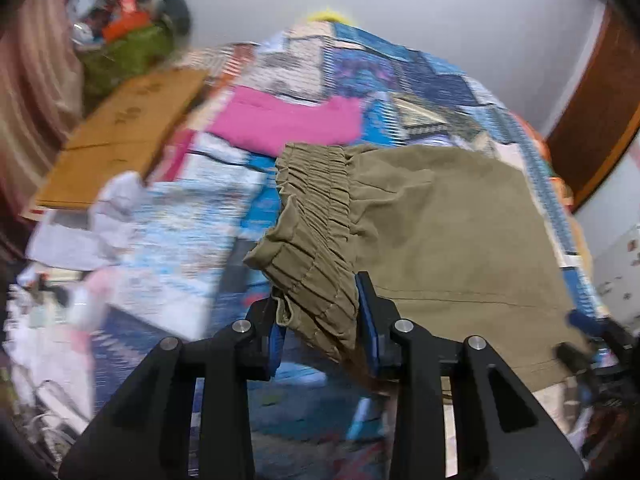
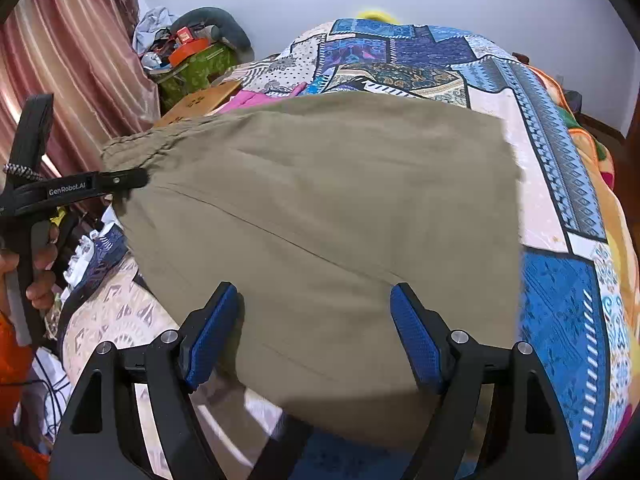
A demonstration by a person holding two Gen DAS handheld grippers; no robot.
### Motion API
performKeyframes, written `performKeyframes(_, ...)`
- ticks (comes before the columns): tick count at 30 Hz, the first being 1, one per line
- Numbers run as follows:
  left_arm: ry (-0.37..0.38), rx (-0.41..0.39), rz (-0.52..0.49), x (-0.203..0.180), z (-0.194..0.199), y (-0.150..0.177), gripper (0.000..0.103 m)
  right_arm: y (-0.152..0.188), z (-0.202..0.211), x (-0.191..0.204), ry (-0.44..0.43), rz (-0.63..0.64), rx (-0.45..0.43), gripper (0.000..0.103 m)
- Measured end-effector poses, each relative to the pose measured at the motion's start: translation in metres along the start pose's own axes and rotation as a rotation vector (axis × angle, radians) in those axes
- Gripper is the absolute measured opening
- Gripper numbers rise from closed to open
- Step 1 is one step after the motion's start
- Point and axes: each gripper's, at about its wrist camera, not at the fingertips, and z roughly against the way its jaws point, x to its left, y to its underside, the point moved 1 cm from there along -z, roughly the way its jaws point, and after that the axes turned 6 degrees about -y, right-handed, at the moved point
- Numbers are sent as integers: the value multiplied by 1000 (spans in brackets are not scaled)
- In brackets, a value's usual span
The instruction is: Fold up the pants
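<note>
So the olive pants (image 2: 320, 220) are spread flat on the patchwork bedspread (image 2: 560, 300), reaching out ahead of both sets of fingers. The left gripper (image 1: 324, 320) is clamped on the gathered elastic waistband (image 1: 312, 216), with that bunched edge squeezed between its blue pads and lifted a bit. The right gripper (image 2: 316, 332) is wide open, its fingers straddling the near edge of the fabric, not pinching anything.

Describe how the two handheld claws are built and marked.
Both are black angular frames with silver round bolts and textured blue pads. The left claw appears from the side in the right view, with white "GenRobot.AI" lettering and a black-and-white braided cord. The right claw matches it. An orange garment edges the frame.
</note>
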Motion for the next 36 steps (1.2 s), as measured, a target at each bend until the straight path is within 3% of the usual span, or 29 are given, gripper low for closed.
performKeyframes(3,-118,-45,-41,15,10,6,32,5,6,-2,13,-8,2,76)
performKeyframes(6,-144,-68,-76,18,20,6,32,10,11,-6,-17,-34,-6,76)
performKeyframes(10,-160,-182,-138,-5,49,-6,26,11,9,-4,-9,-43,-12,76)
performKeyframes(16,-19,-325,-209,-52,98,-35,24,14,10,-7,-16,-70,-23,76)
performKeyframes(21,102,-357,-292,-98,117,-43,23,19,11,-9,-29,-91,-40,77)
performKeyframes(25,207,-323,-345,-133,118,-43,23,18,16,-12,-28,-111,-45,77)
performKeyframes(30,290,-266,-401,-168,109,-36,23,23,35,-18,-26,-132,-78,77)
performKeyframes(36,372,-177,-441,-203,94,-25,23,32,62,-34,35,-168,-126,77)
